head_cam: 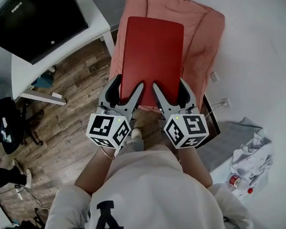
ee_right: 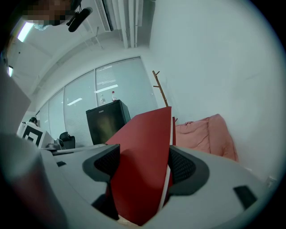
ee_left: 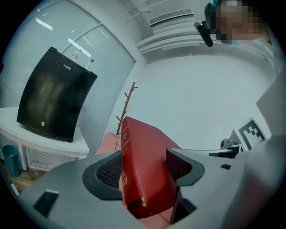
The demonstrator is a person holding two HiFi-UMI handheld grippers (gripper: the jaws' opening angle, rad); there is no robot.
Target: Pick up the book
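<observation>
A red hardcover book (head_cam: 152, 53) is held up in the air over a pink cushioned seat (head_cam: 201, 36). My left gripper (head_cam: 125, 91) is shut on the book's near left corner; in the left gripper view the book's spine (ee_left: 129, 174) with gilt print sits between the jaw pads. My right gripper (head_cam: 173, 91) is shut on the near right corner, and in the right gripper view the red cover (ee_right: 143, 170) and its white page edge fill the gap between the jaws. Both grippers sit side by side in front of the person's body.
A black mini fridge (head_cam: 33, 24) stands on a white table (head_cam: 88, 30) at the upper left. Wood floor (head_cam: 63, 135) lies below. A black chair (head_cam: 7, 126) is at the far left. White cloth (head_cam: 252, 153) and a bottle (head_cam: 237, 182) lie at the lower right.
</observation>
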